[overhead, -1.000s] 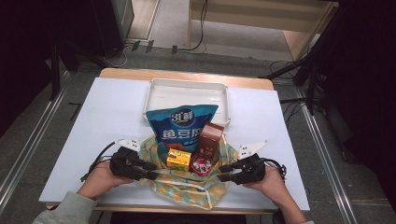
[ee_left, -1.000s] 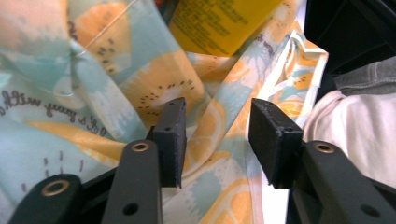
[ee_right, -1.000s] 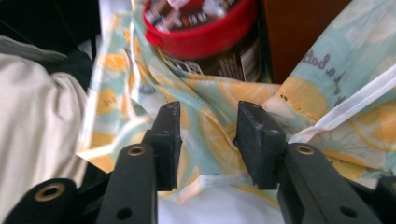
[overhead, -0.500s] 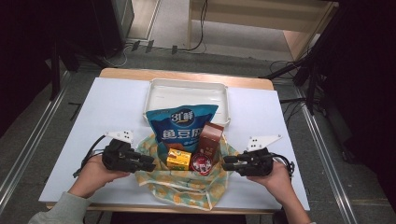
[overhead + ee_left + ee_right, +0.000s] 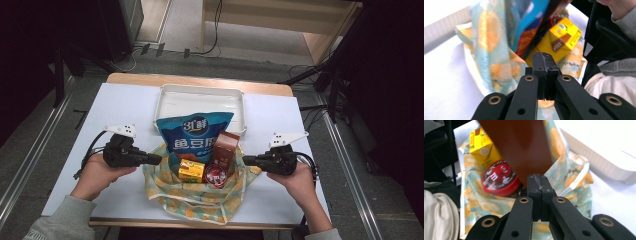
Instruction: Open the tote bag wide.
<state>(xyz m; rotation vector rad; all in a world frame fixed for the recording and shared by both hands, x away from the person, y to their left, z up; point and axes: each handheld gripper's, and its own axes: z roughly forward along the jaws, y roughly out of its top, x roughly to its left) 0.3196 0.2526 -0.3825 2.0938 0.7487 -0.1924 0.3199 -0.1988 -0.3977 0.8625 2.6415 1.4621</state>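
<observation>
Both sides of the orange-print cloth bag (image 5: 192, 192) are pinched: the left gripper (image 5: 159, 159) and right gripper (image 5: 245, 160) have just been closing, jaws now fully together on fabric.

Bare tabletop (image 5: 125, 105) open on far left and far right, and along near left edge: room there for hand to pass. Centre crowded: patterned cloth bag (image 5: 195, 192) spreads across near middle, holding blue snack bag (image 5: 192, 137), brown carton (image 5: 223, 152), yellow box (image 5: 191, 170), red round tin (image 5: 216, 177), packed touching each other. White tray (image 5: 200, 102) just behind bag blocks far middle. Left gripper (image 5: 155, 159) and right gripper (image 5: 248, 160) flank bag, jaws closed at cloth edges. Narrow strips between tray and tabletop sides free.
</observation>
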